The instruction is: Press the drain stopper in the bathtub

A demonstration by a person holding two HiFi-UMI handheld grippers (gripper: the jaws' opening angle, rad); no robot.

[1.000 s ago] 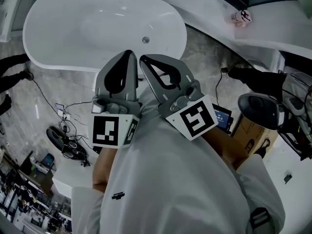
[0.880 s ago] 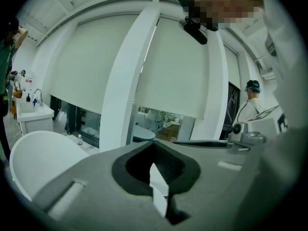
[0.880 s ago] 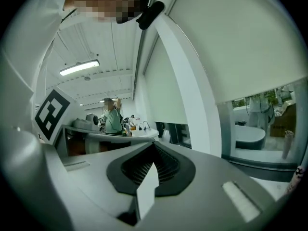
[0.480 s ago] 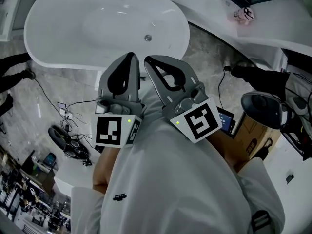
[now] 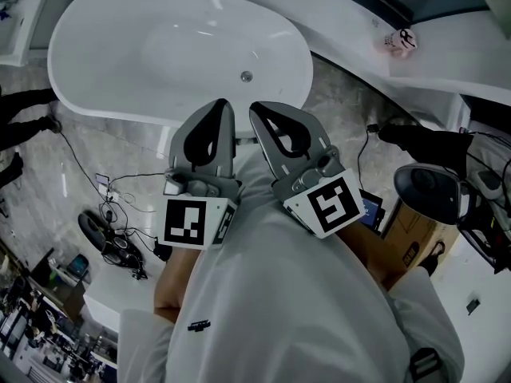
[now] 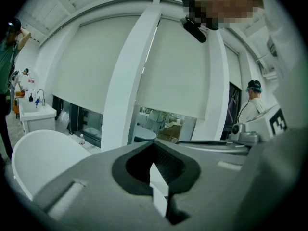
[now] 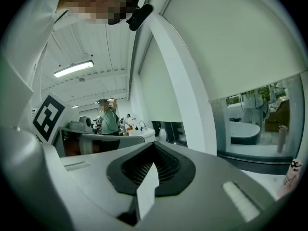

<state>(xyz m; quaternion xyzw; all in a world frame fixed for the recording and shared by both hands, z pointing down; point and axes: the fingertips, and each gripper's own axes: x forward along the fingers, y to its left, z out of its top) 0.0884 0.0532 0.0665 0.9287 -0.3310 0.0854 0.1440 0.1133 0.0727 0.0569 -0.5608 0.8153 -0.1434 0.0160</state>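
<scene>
In the head view a white oval bathtub [image 5: 104, 94] lies at the top, seen from above. Its small round metal drain stopper [image 5: 246, 76] sits in the tub floor near the right end. My left gripper [image 5: 227, 108] and right gripper [image 5: 257, 112] are held side by side close to the person's chest, short of the tub's near rim. Both are shut with nothing between the jaws. The left gripper view shows its closed jaws [image 6: 156, 150] aimed at the room, with the bathtub [image 6: 43, 153] low at the left. The right gripper [image 7: 153, 148] also looks out level.
Cables and a black device [image 5: 108, 234] lie on the marble floor at the left. A cardboard box [image 5: 409, 222] and a dark round seat [image 5: 427, 186] stand at the right. A small bottle [image 5: 398, 40] rests on the white ledge. A white pillar [image 6: 130, 76] stands ahead; people stand farther off.
The tub and its stopper sit slightly lower and further right in the head view, and both grippers have drifted down and right. They stay shut and side by side.
</scene>
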